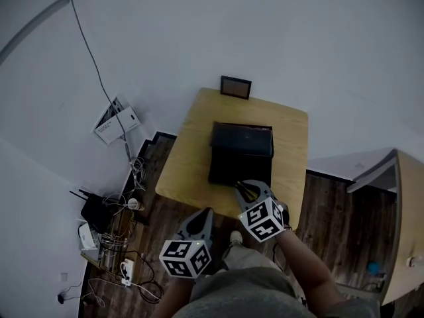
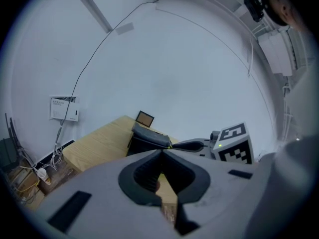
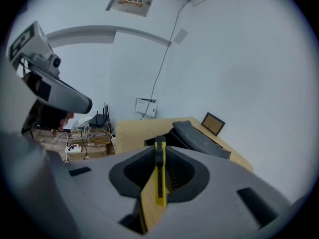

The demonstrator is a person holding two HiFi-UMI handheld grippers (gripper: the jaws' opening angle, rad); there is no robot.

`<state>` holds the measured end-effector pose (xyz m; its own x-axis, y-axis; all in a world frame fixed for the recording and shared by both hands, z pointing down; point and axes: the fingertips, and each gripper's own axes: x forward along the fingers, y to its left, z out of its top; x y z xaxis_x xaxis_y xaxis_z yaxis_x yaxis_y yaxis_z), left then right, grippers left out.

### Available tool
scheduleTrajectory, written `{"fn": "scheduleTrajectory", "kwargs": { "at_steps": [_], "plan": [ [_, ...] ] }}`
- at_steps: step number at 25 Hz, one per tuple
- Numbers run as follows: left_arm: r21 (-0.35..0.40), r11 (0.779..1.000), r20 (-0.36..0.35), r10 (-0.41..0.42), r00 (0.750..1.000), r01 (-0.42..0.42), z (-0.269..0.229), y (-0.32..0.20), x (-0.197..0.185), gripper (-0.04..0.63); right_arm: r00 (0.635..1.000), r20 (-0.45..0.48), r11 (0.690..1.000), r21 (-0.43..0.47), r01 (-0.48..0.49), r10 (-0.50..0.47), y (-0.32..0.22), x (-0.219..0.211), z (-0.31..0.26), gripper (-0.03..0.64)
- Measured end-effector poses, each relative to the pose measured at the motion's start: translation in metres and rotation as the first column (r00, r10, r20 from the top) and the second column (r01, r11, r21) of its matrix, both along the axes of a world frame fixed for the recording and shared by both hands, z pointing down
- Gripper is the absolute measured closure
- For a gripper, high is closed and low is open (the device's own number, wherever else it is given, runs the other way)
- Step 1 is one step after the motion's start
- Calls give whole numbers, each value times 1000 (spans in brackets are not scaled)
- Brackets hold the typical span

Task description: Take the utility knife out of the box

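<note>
The right gripper point(image 3: 159, 148) is clamped on the yellow utility knife point(image 3: 160, 179), clear of the black box point(image 3: 202, 139) ahead of it. Hold the grip firm and lift straight. The left gripper point(image 2: 161, 154) is closed and empty.

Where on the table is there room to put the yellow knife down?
Bare wood on the table left of the black box and right of it. Near edge is crowded: the right gripper holds the utility knife there.

Wood table point(image 1: 189, 161) w/ black box point(image 1: 242, 152)
</note>
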<state>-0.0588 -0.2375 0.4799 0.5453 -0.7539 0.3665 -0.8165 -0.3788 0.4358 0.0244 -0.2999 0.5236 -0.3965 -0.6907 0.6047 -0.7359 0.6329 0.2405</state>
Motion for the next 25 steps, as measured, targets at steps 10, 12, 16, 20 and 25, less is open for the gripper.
{"fn": "scheduleTrajectory", "kwargs": {
  "at_steps": [10, 12, 16, 20, 25],
  "plan": [
    [43, 999, 1, 26, 1000, -26, -11, 47, -16, 591, 984, 142, 985, 120, -123, 105, 60, -5, -45, 561],
    [51, 998, 0, 27, 1000, -27, -13, 59, -19, 591, 978, 176, 981, 138, -138, 113, 74, -7, -52, 561],
    [67, 997, 1, 27, 1000, -27, -17, 81, -25, 591, 967, 220, 975, 153, -162, 126, 102, -9, -62, 561],
    [78, 997, 1, 23, 1000, -23, -20, 102, -32, 592, 960, 247, 969, 174, -177, 131, 129, -13, -73, 563],
    [88, 996, -4, 14, 1000, -14, -22, 126, -38, 592, 949, 285, 961, 195, -196, 135, 162, -17, -82, 561]
  ]
}}
